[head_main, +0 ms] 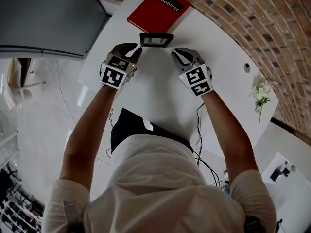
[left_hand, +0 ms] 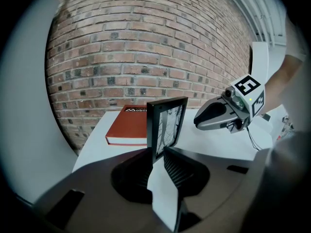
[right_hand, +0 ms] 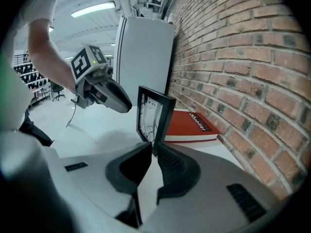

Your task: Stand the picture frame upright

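White table (head_main: 155, 86) with a brick wall (head_main: 252, 18) running along its far side: that is where the person works. The picture frame (head_main: 156, 39) stands upright on the table, near the far edge. It is black. Its picture side, white with thin dark lines, faces the person.

The left gripper (head_main: 138, 51) is at the frame's left end. In the left gripper view, the left gripper (left_hand: 156, 152) has its two jaws close together, and the bottom corner of the picture frame (left_hand: 167, 125) sits pinched between them. The other tool, the right gripper (left_hand: 201, 120), shows beyond the frame there.

The right gripper (head_main: 176, 52) is at the frame's right end. In the right gripper view, the right gripper (right_hand: 154, 152) also has its jaws narrow, shut on the other bottom corner of the picture frame (right_hand: 154, 115). So both tongs hold the frame low down, one on each side.

A red book (head_main: 158, 8) lies flat just behind the frame, close to the wall. White letters are on its cover. A small bunch of white flowers (head_main: 261, 95) lies far off to the right on the table. A big grey cabinet (head_main: 48, 18) stands to the left of the table.
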{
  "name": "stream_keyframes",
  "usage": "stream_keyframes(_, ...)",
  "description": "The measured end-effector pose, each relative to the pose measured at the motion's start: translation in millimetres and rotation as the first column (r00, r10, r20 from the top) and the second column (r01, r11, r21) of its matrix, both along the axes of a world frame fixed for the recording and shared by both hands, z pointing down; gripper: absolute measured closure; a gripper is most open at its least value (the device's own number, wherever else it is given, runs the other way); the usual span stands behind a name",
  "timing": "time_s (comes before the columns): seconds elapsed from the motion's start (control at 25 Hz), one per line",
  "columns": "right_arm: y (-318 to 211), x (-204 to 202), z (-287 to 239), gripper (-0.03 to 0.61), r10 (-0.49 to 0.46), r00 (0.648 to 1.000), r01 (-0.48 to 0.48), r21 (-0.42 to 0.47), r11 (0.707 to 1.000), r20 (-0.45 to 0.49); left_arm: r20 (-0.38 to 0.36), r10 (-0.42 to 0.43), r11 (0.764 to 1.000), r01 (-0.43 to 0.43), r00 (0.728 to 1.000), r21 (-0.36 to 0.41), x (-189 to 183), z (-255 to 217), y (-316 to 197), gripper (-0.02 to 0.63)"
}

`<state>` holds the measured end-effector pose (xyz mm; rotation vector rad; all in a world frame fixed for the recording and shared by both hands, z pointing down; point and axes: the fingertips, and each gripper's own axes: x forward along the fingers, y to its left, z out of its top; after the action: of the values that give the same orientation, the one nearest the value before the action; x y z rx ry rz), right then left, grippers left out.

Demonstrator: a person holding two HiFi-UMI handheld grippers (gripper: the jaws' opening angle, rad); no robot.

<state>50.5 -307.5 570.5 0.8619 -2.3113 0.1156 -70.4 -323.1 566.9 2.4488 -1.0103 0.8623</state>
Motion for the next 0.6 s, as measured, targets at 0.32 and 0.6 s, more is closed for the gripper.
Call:
stream_keyframes(0.32, 30, 8, -15, 0.54, 0.014, 0.998, -0.013, -0.005, 1.0, 0.055, -0.034, -0.066, 0.998, 0.066, 0.997, -0.021, -5, -10, 32, 0.538)
stream_keyframes(0.6, 80, 27, -36, 0.54, 0.011, 0.991, -0.012, 0.004, 1.0, 0.132, -0.08, -0.154, 0.988, 0.151, 0.985, -0.041, -3, -33, 91, 0.537)
